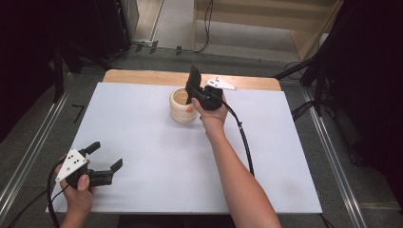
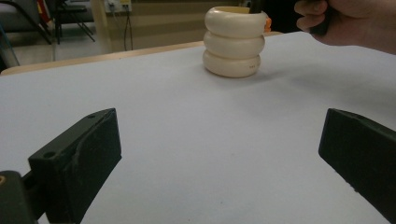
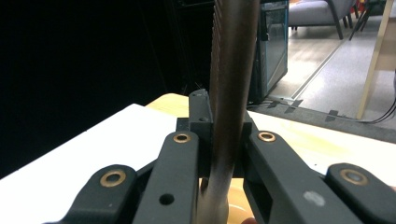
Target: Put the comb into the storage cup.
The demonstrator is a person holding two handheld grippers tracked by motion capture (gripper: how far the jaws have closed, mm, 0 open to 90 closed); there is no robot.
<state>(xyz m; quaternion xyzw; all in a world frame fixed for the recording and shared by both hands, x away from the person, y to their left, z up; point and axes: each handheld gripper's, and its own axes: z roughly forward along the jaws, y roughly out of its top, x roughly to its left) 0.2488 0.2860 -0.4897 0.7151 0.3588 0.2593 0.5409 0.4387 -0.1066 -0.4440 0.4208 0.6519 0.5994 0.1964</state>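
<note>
A cream holder [image 1: 180, 111] made of three stacked rings stands at the back middle of the white board [image 1: 142, 142]; in the left gripper view the holder [image 2: 233, 46] is straight ahead. An orange bit [image 1: 189, 109] shows at its rim. My right gripper [image 1: 194, 92] hangs over the holder's right side, shut on a dark flat utensil [image 1: 194, 76] that points up. In the right gripper view the utensil [image 3: 233, 56] has a toothed edge and stands upright between the jaws, lower end towards the holder's mouth. My left gripper [image 1: 108, 155] rests open at the front left, nothing between its fingers [image 2: 84, 154].
A wooden table edge [image 1: 142, 76] borders the board at the back. Cables [image 1: 244, 142] trail from the right gripper across the board. Metal rails [image 1: 28, 152] and dark stands flank the table on the floor.
</note>
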